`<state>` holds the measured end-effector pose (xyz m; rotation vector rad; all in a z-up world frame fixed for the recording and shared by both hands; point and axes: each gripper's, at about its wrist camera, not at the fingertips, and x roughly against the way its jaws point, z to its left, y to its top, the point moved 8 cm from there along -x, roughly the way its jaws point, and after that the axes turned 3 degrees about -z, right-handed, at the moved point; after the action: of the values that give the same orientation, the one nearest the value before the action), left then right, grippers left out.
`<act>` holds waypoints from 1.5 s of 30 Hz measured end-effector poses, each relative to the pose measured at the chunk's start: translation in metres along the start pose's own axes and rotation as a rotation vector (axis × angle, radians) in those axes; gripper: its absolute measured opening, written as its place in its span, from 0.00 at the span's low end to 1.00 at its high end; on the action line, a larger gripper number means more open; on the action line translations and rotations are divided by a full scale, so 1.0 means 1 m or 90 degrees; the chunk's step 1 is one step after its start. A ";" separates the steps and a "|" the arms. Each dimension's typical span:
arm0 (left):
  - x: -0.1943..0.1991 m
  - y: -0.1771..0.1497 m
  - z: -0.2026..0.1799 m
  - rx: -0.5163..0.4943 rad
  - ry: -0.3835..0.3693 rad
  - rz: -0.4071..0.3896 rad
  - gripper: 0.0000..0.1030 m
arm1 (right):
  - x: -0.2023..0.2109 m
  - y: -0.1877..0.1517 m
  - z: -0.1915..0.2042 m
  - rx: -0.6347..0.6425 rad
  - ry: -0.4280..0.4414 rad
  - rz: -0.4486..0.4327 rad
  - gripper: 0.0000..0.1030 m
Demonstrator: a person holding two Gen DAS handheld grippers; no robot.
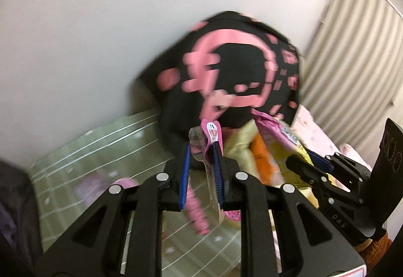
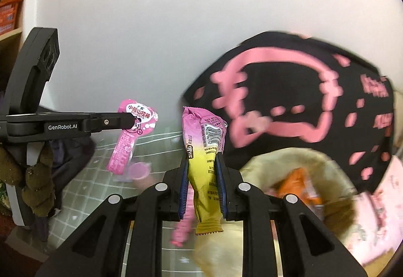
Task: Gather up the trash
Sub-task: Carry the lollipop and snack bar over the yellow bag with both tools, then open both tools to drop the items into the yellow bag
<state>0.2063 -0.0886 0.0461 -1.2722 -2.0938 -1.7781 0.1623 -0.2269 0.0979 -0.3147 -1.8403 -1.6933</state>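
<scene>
My left gripper point(image 1: 201, 148) is shut on a pink wrapper point(image 1: 211, 134) with a clear edge; it also shows in the right wrist view point(image 2: 127, 137), hanging from the left gripper point(image 2: 131, 120). My right gripper point(image 2: 201, 163) is shut on a pink-and-yellow snack wrapper point(image 2: 204, 166); it also shows in the left wrist view point(image 1: 282, 141) beside the right gripper point(image 1: 306, 160). A black bag with pink print point(image 2: 289, 105) stands open just ahead to the right, with an orange wrapper point(image 2: 299, 183) inside. The bag also shows in the left wrist view point(image 1: 231, 75).
A green gridded mat point(image 1: 100, 151) lies below, with a pink wrapper point(image 1: 197, 211) and a pink round piece point(image 2: 138, 170) on it. A white wall point(image 1: 100, 25) is close behind. A pink floral cloth point(image 1: 317, 136) lies at right. Dark clothing point(image 2: 65, 151) is at left.
</scene>
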 end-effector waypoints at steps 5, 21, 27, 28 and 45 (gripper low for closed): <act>-0.025 0.005 -0.063 -0.057 -0.075 0.015 0.16 | 0.027 -0.001 -0.043 -0.019 -0.080 -0.008 0.19; -0.101 -0.009 -0.145 -0.085 -0.190 0.093 0.16 | 0.061 -0.026 -0.121 -0.085 -0.178 -0.002 0.19; -0.133 -0.017 -0.141 -0.069 -0.189 0.131 0.16 | 0.048 -0.031 -0.134 -0.095 -0.176 0.009 0.19; -0.139 -0.018 -0.141 -0.065 -0.190 0.137 0.16 | 0.045 -0.032 -0.137 -0.098 -0.175 0.012 0.19; -0.138 -0.028 -0.113 -0.046 -0.169 0.144 0.39 | -0.017 -0.055 -0.131 -0.103 -0.127 0.078 0.19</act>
<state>0.2295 -0.2550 -0.0193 -1.7723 -1.9258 -1.6794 0.1805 -0.3571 0.0423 -0.6715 -1.7845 -1.7825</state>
